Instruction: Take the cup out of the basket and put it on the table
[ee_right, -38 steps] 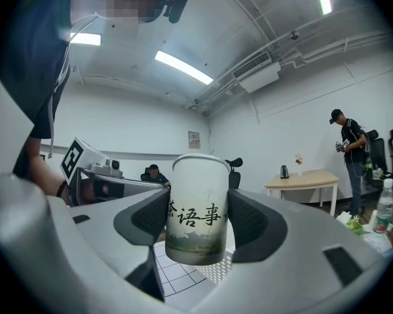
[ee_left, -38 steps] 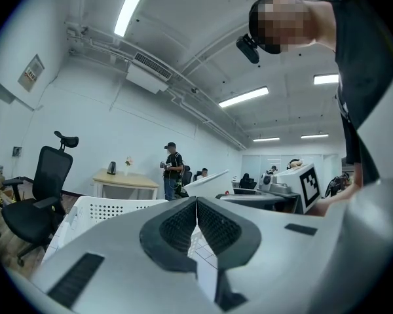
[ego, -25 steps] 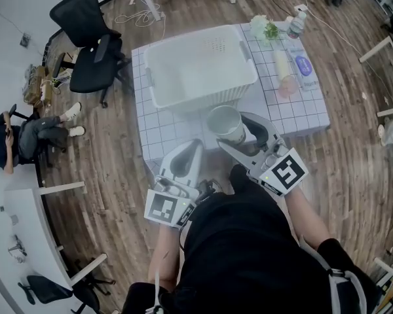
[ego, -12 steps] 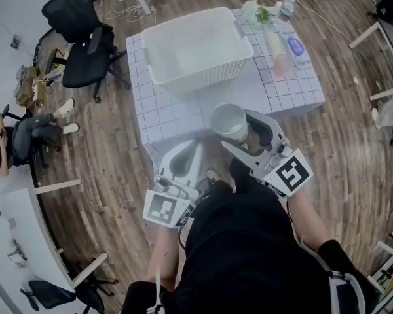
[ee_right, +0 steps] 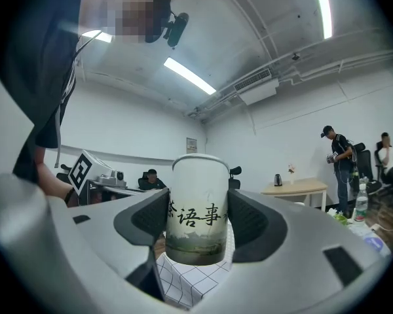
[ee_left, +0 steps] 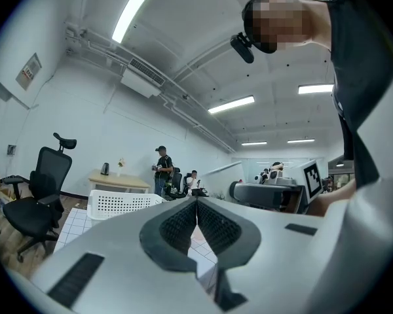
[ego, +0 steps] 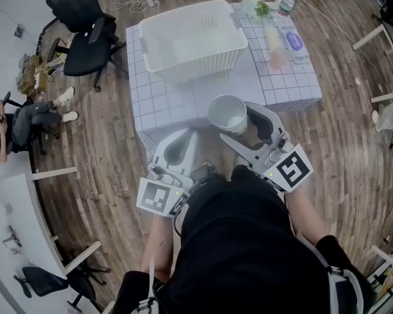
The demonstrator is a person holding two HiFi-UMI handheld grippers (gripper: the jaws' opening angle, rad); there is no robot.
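A white paper cup point(ego: 227, 114) with dark printed characters point(ee_right: 196, 209) stands upright between the pads of my right gripper point(ego: 239, 124), which is shut on it. It hangs over the near edge of the white gridded table point(ego: 281, 87). The white perforated basket point(ego: 191, 41) sits at the table's far left and looks empty. My left gripper point(ego: 178, 150) hovers before the table's near edge, its pads point(ee_left: 196, 226) pressed together with nothing between them.
A bottle point(ego: 286, 2), a pink tube point(ego: 275, 48), a flat blue-labelled pack point(ego: 295, 42) and a small plant point(ego: 253, 6) lie along the table's right side. A black office chair point(ego: 85, 28) stands left of the table. A seated person point(ego: 23, 126) is at far left.
The right gripper has carried the cup a little further from the basket toward the table's near edge. The left gripper has shifted slightly left and stays shut.
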